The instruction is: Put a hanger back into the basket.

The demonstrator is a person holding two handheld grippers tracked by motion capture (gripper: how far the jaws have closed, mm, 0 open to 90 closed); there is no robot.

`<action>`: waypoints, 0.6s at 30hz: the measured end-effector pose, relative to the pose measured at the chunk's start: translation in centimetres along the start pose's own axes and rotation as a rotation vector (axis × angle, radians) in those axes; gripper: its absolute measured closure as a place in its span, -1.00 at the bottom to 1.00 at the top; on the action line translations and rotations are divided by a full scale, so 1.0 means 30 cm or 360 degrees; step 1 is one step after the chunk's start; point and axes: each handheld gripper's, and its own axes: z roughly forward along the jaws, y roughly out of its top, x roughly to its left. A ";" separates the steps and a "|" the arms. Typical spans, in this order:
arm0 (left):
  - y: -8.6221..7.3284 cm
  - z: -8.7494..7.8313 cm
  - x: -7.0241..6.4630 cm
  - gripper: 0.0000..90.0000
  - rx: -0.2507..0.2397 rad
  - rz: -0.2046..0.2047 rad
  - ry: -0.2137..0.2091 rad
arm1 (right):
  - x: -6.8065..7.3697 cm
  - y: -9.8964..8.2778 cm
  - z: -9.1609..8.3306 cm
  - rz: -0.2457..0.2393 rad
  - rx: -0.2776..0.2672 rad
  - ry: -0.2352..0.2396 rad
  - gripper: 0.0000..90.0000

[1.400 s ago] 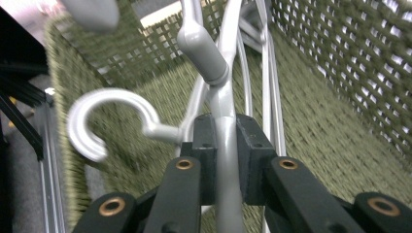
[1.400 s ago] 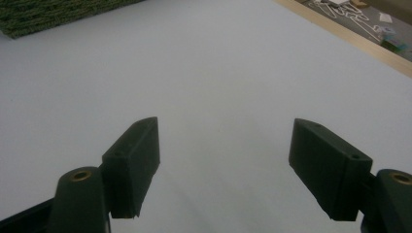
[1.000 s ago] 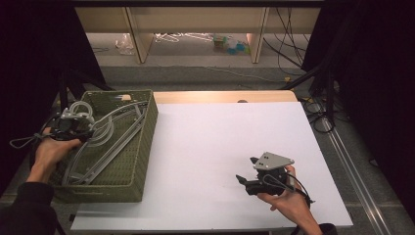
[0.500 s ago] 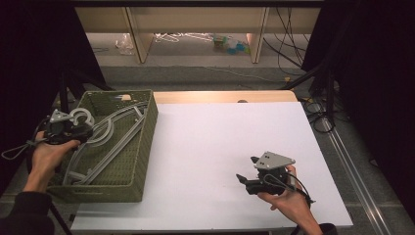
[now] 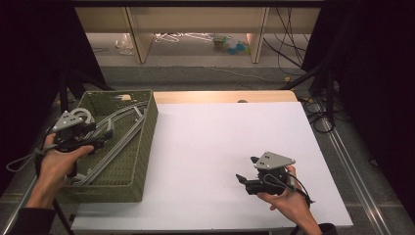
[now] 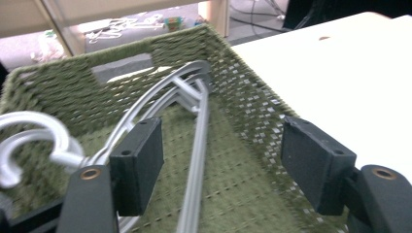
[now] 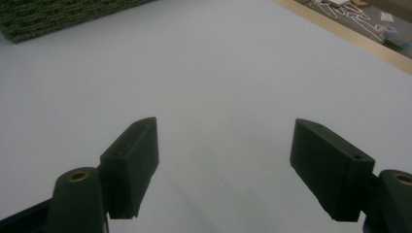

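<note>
Hangers (image 6: 194, 145), grey, lie in green woven basket (image 5: 139, 147) at bench's (image 5: 220, 147) left edge, long bars running away ahead of left claw (image 6: 218, 160). Left claw open, hovering over basket, one bar just beside its left jaw, nearer hand. Right claw (image 7: 228, 165) open, empty, well apart over bare bench.

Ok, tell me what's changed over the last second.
The left claw has drawn back toward the person along the basket's left side; its jaws stand open over the hangers, gripping nothing. The hangers' hooks have slid from the left wall toward the middle. The right claw has stayed open, low over the white table; the basket hasn't moved.
</note>
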 end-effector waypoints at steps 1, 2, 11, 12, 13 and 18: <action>0.001 -0.001 -0.011 -0.32 -0.0008 -0.0001 -0.0007 | 0.000 0.000 0.001 0.0001 -0.0001 0.0000 -0.40; 0.002 -0.003 -0.019 -0.34 -0.0011 0.0012 -0.0016 | -0.001 -0.002 0.001 0.0000 -0.0002 0.0001 -0.40; 0.004 -0.008 -0.113 -0.43 -0.0062 0.0054 -0.0099 | -0.002 -0.003 0.004 0.0008 -0.0012 0.0009 -0.40; 0.004 -0.009 -0.124 -0.44 -0.0066 0.0061 -0.0113 | -0.003 -0.004 0.006 0.0002 -0.0016 0.0009 -0.40; 0.004 -0.010 -0.135 -0.45 -0.0069 0.0062 -0.0123 | -0.003 -0.004 0.006 0.0005 -0.0017 0.0012 -0.40; -0.003 -0.014 -0.198 -0.50 -0.0069 0.0118 -0.0177 | -0.007 -0.003 0.009 0.0020 -0.0019 0.0027 -0.41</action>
